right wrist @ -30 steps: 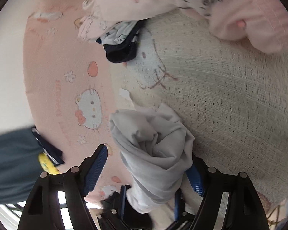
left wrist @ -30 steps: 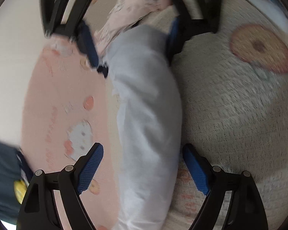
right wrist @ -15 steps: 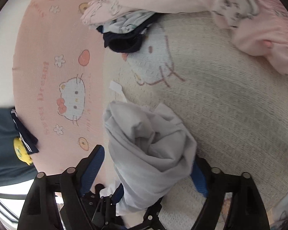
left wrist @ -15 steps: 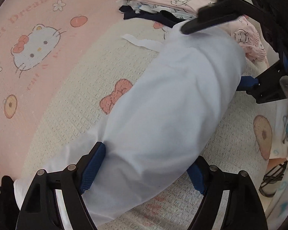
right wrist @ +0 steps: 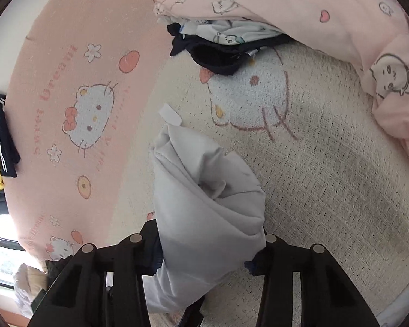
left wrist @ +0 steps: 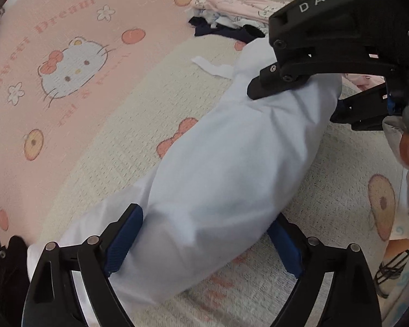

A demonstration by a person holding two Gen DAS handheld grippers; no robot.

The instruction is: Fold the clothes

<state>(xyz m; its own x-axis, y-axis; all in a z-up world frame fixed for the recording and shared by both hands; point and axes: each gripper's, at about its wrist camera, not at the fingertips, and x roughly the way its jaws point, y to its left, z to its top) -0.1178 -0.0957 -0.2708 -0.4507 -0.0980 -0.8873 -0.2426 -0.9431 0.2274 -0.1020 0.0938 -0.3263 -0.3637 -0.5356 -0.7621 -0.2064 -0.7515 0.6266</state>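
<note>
Cloth (left wrist: pixel 220 163), rolled white, lies between the opening left claw (left wrist: pixel 204 242) and closing right claw (right wrist: pixel 210 250), which squeezes it.

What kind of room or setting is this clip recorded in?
Most likely a bedroom at home, on a bed: a pink and cream cartoon-cat blanket covers the surface, a pile of pink printed clothes lies on it, and a rolled white garment is being handled.

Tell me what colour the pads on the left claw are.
Blue pads on black fingers, clearest in the left wrist view.
</note>
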